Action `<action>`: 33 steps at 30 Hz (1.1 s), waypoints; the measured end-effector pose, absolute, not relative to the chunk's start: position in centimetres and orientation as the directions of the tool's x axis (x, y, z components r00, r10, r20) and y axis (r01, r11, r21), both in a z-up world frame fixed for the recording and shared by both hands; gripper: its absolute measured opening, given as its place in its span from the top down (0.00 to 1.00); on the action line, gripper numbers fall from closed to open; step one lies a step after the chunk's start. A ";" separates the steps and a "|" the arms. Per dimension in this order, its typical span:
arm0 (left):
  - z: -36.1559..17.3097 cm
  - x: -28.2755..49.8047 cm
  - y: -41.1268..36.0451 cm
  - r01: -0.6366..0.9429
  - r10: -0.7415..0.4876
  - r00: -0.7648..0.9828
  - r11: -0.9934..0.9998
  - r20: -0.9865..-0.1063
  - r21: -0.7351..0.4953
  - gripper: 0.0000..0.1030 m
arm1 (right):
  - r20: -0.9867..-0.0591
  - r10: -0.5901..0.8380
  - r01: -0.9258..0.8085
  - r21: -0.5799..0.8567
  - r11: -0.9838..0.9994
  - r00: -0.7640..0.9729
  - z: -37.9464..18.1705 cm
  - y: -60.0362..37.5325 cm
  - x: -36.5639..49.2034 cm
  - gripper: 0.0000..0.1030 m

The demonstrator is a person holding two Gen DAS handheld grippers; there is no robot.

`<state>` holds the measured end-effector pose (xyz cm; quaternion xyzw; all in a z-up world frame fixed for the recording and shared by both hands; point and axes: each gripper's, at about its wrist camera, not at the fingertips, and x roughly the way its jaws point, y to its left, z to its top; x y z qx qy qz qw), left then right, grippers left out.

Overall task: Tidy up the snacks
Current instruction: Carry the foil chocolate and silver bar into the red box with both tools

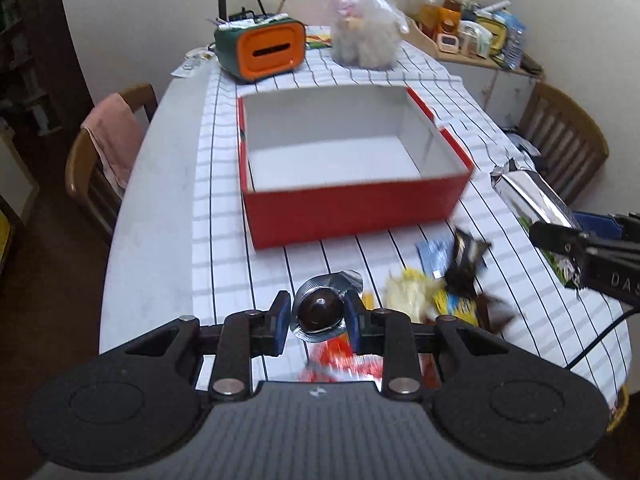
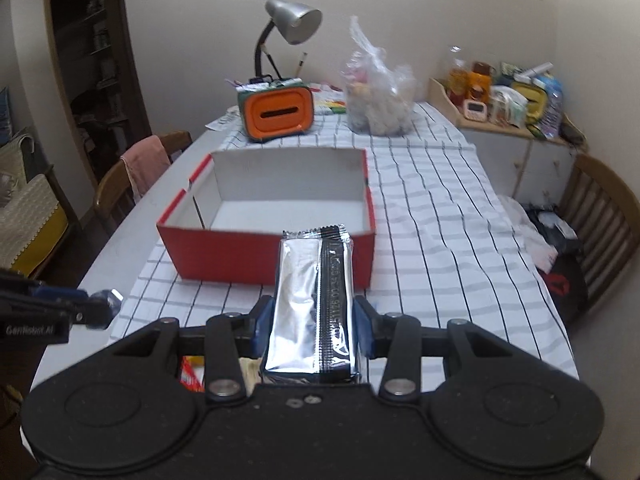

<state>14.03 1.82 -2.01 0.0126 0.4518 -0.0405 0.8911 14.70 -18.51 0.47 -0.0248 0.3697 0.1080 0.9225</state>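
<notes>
Both hands are loaded here: the left hand-held gripper is clamped on a round dark chocolate in a foil cup, hanging just short of the red box's near wall, and the right hand-held gripper is closed around a long silver foil packet whose far end reaches up to that same near wall. The red box sits open, white inside, nothing in it, all four rims showing and plenty of room above them. Beside the box's near right corner lies a heap of loose snacks, yellow, blue and dark wrappers, with a red-orange wrapper under the left gripper. Beyond the box's far wall stand an orange-faced case with a lamp behind it and a clear plastic bag, all well apart from the rim. The checked cloth covers the desk right of the box, open and bare; wooden chairs flank the desk either side.
</notes>
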 end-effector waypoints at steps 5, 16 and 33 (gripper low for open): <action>-1.7 18.6 1.5 0.058 -0.013 0.591 0.998 -0.807 0.026 0.73 | -0.693 0.205 -0.255 0.031 0.966 0.692 0.3 -17.9 18.9 0.60; -2.9 27.7 0.5 0.002 0.056 0.581 0.998 -0.812 0.070 0.73 | -0.733 0.236 -0.315 0.032 0.949 0.638 -2.0 -17.3 28.4 0.60; -10.0 35.9 0.1 -0.023 0.133 0.417 0.990 -0.899 0.136 0.73 | -0.851 0.184 -0.422 -0.048 0.905 0.493 -9.0 -13.4 37.2 0.60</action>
